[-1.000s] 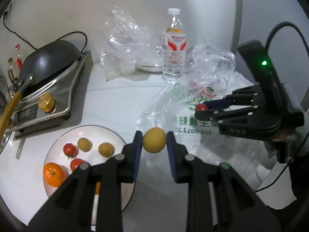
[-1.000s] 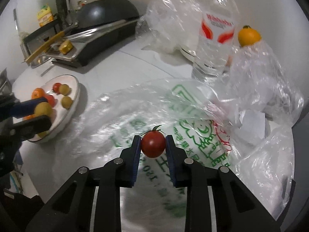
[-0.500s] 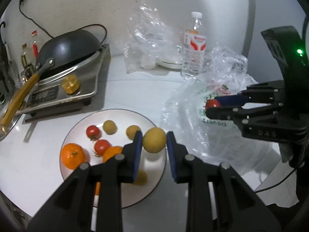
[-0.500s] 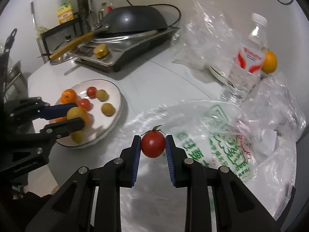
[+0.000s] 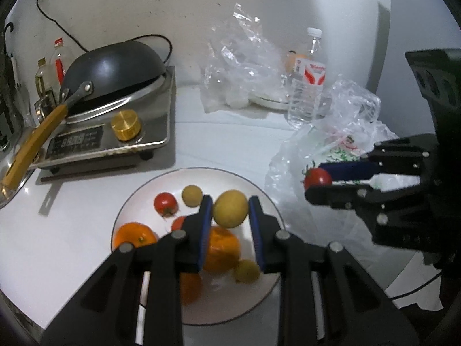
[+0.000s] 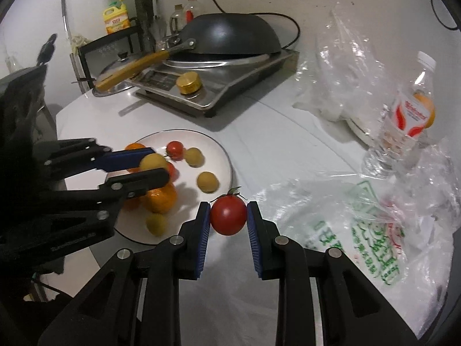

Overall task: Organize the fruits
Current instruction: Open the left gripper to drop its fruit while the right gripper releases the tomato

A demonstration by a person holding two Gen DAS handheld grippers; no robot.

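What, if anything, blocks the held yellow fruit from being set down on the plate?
Nothing stands between them. The left gripper holds the yellow fruit directly over the plate, but an orange lies right underneath, with bare plate further right.

A round white tabletop spreads ahead of the grippers, lit from above so that things on it throw soft shadows. Beyond it rises a plain off-white wall, scuffed and speckled in places, with a thin black cable trailing down it ahead and to the left. Further right of the left gripper, a smooth pale grey wall panel meets it at a vertical edge. Far left of the right gripper stands a dark metal rack against the wall.
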